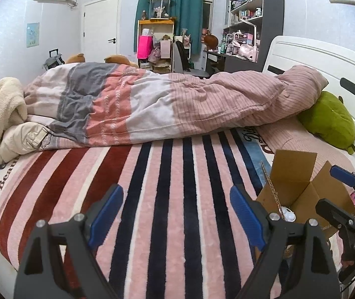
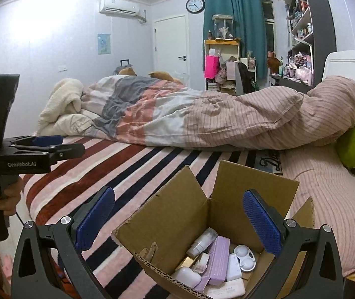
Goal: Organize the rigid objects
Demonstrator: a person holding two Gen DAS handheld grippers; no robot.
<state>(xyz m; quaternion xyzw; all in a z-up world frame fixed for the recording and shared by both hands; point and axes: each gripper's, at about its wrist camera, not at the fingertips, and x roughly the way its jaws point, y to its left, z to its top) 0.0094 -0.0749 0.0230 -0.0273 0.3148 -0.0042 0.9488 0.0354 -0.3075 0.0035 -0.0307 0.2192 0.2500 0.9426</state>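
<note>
An open cardboard box (image 2: pixel 229 186) sits on the striped blanket at the bed's near edge. It holds several small rigid items: a purple box (image 2: pixel 218 259), a white bottle (image 2: pixel 202 243), a white round case (image 2: pixel 244 256) and white flat packs. My right gripper (image 2: pixel 177 221) is open and empty, hovering just above the box. My left gripper (image 1: pixel 175 211) is open and empty over the blanket, left of the box (image 1: pixel 297 186). It also shows at the left of the right wrist view (image 2: pixel 50 144).
A rumpled pink, grey and white duvet (image 1: pixel 152 107) lies across the bed behind the striped blanket (image 1: pixel 172 174). A green plush cushion (image 1: pixel 329 122) rests by the white headboard (image 1: pixel 326 62). Cream blanket (image 1: pixel 3 114) at far left. Shelves and desk stand behind.
</note>
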